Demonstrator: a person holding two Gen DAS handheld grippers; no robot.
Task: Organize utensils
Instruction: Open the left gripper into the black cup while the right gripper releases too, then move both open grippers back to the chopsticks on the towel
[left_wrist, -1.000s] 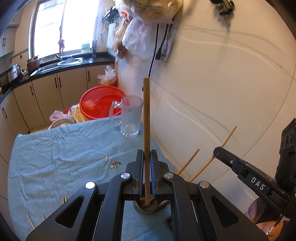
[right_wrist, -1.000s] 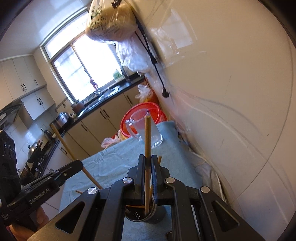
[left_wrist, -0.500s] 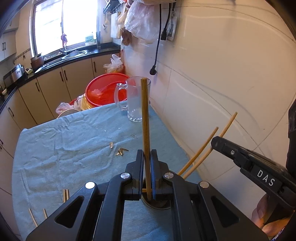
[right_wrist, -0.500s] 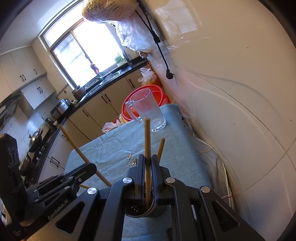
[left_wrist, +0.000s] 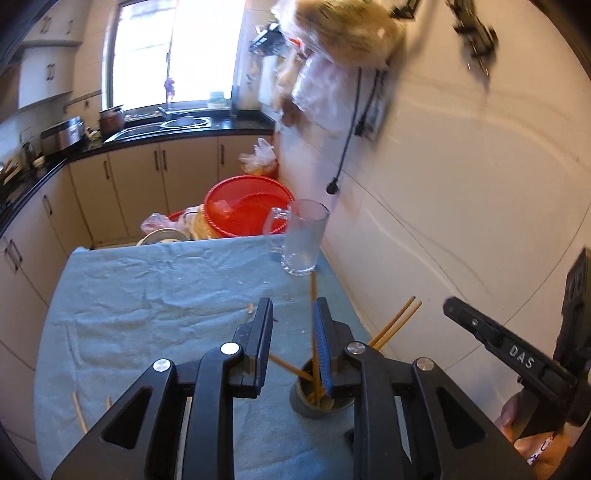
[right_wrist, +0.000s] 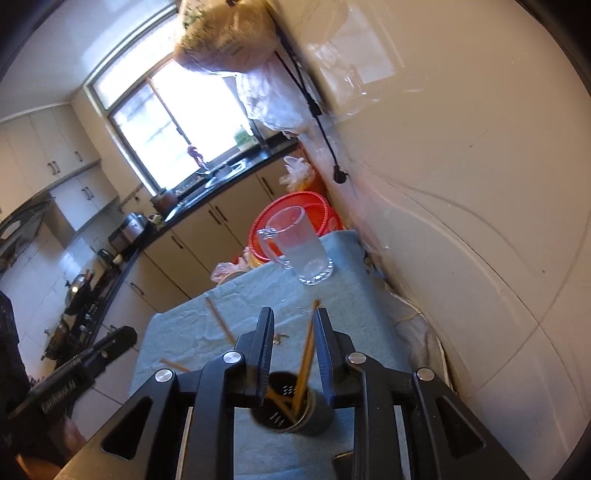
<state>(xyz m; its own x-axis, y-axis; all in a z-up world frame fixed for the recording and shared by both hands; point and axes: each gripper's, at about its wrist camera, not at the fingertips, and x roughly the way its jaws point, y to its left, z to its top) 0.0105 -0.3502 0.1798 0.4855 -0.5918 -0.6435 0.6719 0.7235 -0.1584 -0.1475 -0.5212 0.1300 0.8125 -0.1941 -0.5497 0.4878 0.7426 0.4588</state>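
Both grippers' jaws have just been opening, freeing chopsticks they pinched a second ago. Left wrist view: left gripper (left_wrist: 291, 317) narrowly parted, chopstick (left_wrist: 314, 325) loose beside one pad, standing in the dark holder (left_wrist: 314, 406); brushing it could tip the holder. Right wrist view: right gripper (right_wrist: 293, 325) likewise parted; the holder (right_wrist: 291, 410) contains several chopsticks, glass mug (right_wrist: 299, 243) empty.

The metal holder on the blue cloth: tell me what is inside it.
The metal holder holds several wooden chopsticks leaning at different angles. Their lower ends and the holder's bottom are hidden by its wall and the gripper bodies.
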